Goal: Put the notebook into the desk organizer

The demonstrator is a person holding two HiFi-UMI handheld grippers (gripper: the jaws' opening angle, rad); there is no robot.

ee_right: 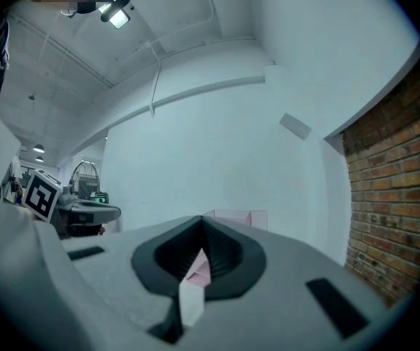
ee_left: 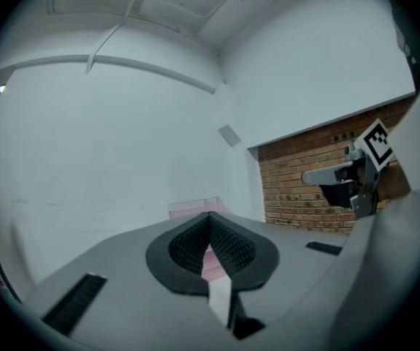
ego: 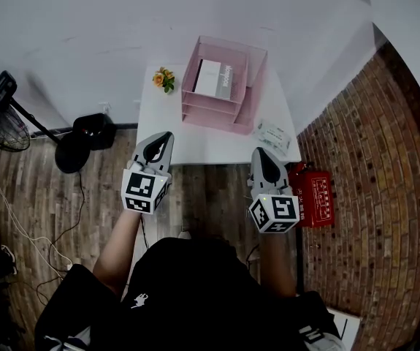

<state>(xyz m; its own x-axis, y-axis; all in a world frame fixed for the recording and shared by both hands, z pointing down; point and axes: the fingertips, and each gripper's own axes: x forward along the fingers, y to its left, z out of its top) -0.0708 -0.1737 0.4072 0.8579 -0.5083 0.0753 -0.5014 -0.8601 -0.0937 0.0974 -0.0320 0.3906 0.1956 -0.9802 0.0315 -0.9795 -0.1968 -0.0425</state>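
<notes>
Left claw (ego: 163, 140), right claw (ego: 261, 155) shut, at table (ego: 210, 151) near edge.

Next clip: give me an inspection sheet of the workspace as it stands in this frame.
Surface: white table.
Job's things: notebook lies in the top tray of the pink organizer.
Clutter: flowers left of organizer; white packet near the table's right edge.
Grippers: left gripper and right gripper shut, empty, at the table's front edge.
Cables: loose cables on floor, left.
Surroundings: fan, red box, brick wall.
</notes>
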